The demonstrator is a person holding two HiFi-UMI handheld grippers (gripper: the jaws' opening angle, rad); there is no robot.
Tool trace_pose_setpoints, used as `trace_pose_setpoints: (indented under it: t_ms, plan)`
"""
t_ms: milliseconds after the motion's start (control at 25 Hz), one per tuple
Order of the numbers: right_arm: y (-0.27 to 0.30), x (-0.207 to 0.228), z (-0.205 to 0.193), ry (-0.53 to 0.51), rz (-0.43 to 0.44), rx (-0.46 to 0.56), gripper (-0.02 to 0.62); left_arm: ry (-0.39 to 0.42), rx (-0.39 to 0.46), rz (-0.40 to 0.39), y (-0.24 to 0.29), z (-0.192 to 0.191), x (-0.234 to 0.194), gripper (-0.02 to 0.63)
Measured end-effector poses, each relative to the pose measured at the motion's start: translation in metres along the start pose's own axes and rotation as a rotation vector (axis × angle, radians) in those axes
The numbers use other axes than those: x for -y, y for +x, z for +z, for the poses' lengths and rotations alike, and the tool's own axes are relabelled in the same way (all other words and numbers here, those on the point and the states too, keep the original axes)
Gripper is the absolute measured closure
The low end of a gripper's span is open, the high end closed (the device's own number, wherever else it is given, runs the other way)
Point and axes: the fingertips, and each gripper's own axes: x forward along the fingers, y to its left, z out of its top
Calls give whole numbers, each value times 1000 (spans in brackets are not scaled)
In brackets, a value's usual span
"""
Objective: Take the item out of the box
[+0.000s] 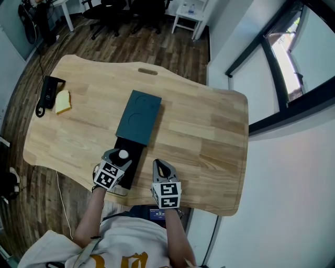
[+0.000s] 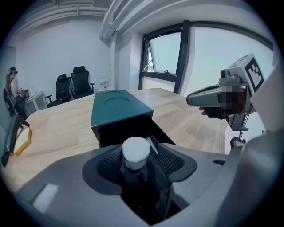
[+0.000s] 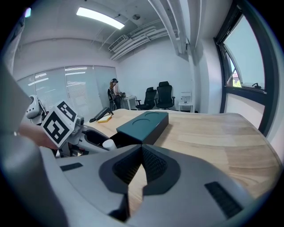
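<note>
A dark teal box (image 1: pixel 138 116) lies on the wooden table (image 1: pixel 209 131), its black drawer (image 1: pixel 134 147) pulled out toward me. A dark bottle with a white cap (image 1: pixel 123 155) stands in the drawer. My left gripper (image 1: pixel 120 153) reaches down over it, open, with the cap (image 2: pixel 136 150) between the pads and a small gap at the right pad (image 2: pixel 171 160). My right gripper (image 1: pixel 163 166) hovers just right of the drawer, shut and empty; its pads meet in the right gripper view (image 3: pixel 141 153). The bottle's body is mostly hidden by the left jaws.
A black handset (image 1: pixel 48 93) with a cord and a yellow block (image 1: pixel 63 102) lie at the table's far left. The table's near edge is just under both grippers. Office chairs (image 1: pixel 112 13) and a white side table (image 1: pixel 189 13) stand beyond the far edge.
</note>
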Motion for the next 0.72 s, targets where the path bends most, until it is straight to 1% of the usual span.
trace_pose_setpoints:
  t_ms: [80, 160, 280, 400, 560, 720]
  plan:
    - [1, 0, 0, 0, 1, -1, 591, 7, -7, 11, 0, 0, -2, 351]
    - [1, -1, 2, -1, 7, 3, 591, 17, -11, 21, -1, -1, -5, 434]
    - [-1, -1, 4, -2, 14, 12, 591, -7, 7, 27, -5, 3, -8, 434]
    - [-2, -2, 2, -3, 12, 10, 591, -13, 16, 31, -8, 4, -9, 434]
    - [-3, -3, 4, -9, 12, 14, 591, -32, 23, 10, -8, 3, -6, 434]
    - [-6, -6, 8, -15, 11, 19, 591, -86, 46, -2, -13, 6, -7, 434]
